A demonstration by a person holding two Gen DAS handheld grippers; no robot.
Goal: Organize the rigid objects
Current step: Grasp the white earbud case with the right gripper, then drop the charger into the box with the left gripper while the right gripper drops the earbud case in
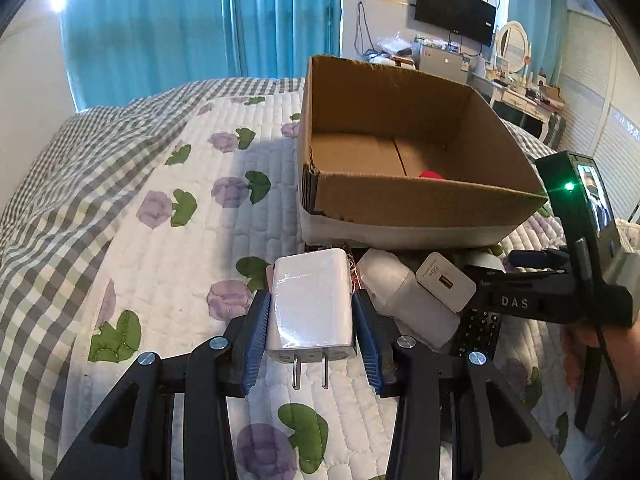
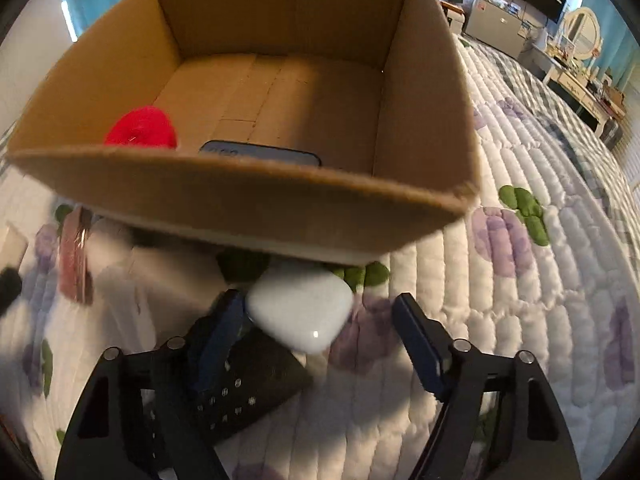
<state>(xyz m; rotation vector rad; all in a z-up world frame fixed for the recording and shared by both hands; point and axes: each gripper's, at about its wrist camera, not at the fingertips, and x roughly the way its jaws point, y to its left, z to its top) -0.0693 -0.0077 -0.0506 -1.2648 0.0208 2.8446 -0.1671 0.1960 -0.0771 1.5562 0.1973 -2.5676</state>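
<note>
The sorting is underway but, by my reading, well short of finished. Inside the cardboard box (image 2: 424,92) only two things show: a red object (image 2: 141,127) at about 9 o'clock on its floor and a dark flat device (image 2: 260,153) against the near wall at 6 o'clock (what either one is exactly, I cannot tell). The rest of the floor is bare cardboard.

The left gripper (image 1: 310,316) is clamped on a white charger (image 1: 311,304), its blue pads pressing both sides and the two prongs pointing back toward the camera. It is held in front of the box, at 6 o'clock from the near wall, so this piece looks to be mid-transfer and not yet deposited.

The right gripper (image 2: 320,320) has its jaws spread apart around a rounded white case (image 2: 302,306), with a clear gap on the right side; nothing is gripped. That case lies on the bed quilt (image 2: 520,320) just below the box's near wall, partly over a black keypad remote (image 2: 240,384).

Still waiting on the quilt, at 3 o'clock from the held charger, are a white cylinder (image 1: 404,296) and a smaller white adapter (image 1: 446,282) resting on it. So at least five pieces appear left to box, including the one in hand.
</note>
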